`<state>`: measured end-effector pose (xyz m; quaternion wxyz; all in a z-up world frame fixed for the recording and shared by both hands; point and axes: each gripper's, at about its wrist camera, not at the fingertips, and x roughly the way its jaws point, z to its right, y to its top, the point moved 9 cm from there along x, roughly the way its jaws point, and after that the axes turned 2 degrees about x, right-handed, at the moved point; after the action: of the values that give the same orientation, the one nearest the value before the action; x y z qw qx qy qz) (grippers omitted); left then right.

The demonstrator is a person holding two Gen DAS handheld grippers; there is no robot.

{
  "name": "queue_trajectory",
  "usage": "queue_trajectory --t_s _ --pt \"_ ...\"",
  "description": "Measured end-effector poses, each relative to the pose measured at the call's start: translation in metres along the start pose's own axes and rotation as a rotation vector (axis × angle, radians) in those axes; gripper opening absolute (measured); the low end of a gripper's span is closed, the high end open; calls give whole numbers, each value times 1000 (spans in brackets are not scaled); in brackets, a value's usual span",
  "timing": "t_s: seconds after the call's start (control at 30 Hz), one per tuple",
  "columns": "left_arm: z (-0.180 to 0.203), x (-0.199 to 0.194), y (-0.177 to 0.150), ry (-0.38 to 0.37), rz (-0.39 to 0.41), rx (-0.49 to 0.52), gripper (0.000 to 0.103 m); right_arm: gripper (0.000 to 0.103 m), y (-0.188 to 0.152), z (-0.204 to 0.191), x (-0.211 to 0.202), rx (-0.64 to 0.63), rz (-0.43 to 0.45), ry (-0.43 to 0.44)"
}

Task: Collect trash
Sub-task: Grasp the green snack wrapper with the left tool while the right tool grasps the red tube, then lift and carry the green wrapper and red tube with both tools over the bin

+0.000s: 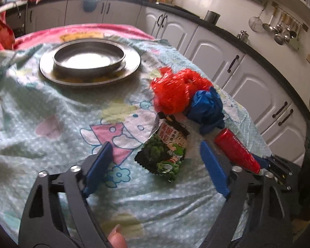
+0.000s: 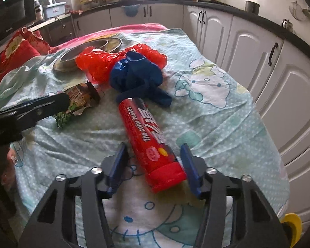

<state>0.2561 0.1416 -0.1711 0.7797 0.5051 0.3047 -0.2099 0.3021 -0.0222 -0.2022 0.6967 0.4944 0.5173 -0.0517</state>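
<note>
left hand-held gripper [image 1: 156, 161]: nearest in the left wrist view, jaws spread, blue pads either side of the snack packet without touching it.
fingertip [image 1: 116, 236]: a person's, at the bottom edge behind that gripper.
right hand-held gripper [image 2: 154, 166]: jaws part open around the capped end of the red tube; right pad just beside the cap, left pad apart from it; cannot tell if the right pad touches.
red tube [image 2: 149, 142]: lying on its side on the tabletop, cap toward the right gripper, far end by the blue bag.
snack packet [image 1: 165, 150]: green and black, torn open, crumpled, lying on the cloth left of the tube.
cloth [image 1: 51, 107]: pale green, cartoon cats, rumpled, covering the tabletop.
blue bag [image 2: 136, 72]: crumpled plastic, just beyond the tube.
red bag [image 1: 171, 91]: crumpled plastic, touching the blue bag, behind the packet.
steel dish [image 1: 88, 59]: shallow, seated on a wider steel plate [image 1: 49, 72], further back.
cabinets [image 1: 215, 57]: white doors, dark handles, under a dark counter along the far wall.
</note>
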Motion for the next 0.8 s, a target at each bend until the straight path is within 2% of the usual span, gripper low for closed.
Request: queue_trajectory --t_s 0.03,0.1,0.17,0.23,0.27,0.33,0.5,0.8 --pt "-1 1 0 0 -4 -7 65 36 -2 0 -2 -1 3 3" --pt "-1 0 -1 -7 -3 -7 59 34 -6 0 -7 10 0 13" --pt "2 0 -1 -13 -4 4 46 33 -12 0 -11 15 -1 18" --pt "5 0 -3 -22 -6 19 28 33 -16 0 -16 19 -1 21" --pt "8 0 -4 -26 -8 32 25 33 -20 -1 -20 23 -1 23" --pt "14 -2 -5 -36 -10 56 10 32 -24 -2 -25 27 1 26" --pt "30 -10 -7 -48 7 115 5 31 -38 -5 -37 25 2 29" --pt "69 -32 -21 -111 20 181 3 29 -46 3 -73 68 49 43"
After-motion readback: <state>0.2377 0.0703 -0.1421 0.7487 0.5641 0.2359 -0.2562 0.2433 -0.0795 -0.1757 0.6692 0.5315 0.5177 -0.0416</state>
